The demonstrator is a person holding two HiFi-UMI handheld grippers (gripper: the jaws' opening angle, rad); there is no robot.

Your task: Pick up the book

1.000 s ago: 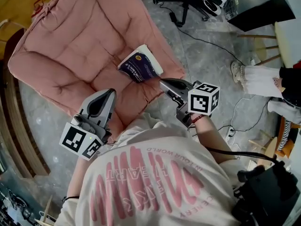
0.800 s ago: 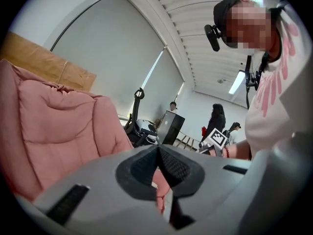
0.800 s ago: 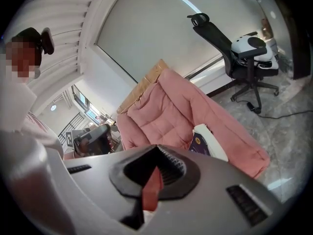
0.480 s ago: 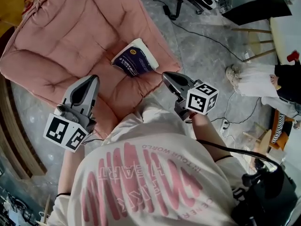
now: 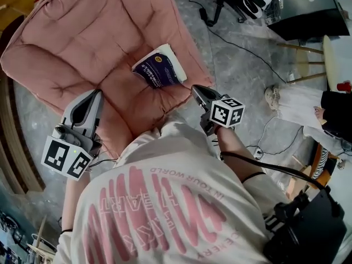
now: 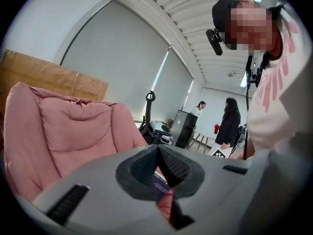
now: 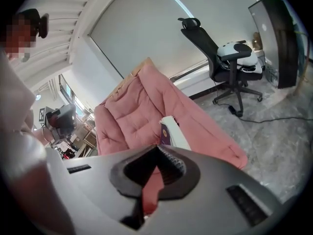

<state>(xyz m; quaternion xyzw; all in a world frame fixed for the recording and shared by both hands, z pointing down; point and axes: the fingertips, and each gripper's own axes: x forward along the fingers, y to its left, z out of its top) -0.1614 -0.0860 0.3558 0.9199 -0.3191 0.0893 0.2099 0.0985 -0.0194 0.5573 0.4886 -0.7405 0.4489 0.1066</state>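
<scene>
My left claw (image 5: 97, 94) and right claw (image 5: 194, 88) are both pressed together, pinching nothing. The dark-blue softcover book with white page edges (image 5: 159, 72) lies on the seat of the pink padded fabric armchair (image 5: 77, 37). It is at one o'clock from my left claw and eleven o'clock from my right, touching neither.
</scene>
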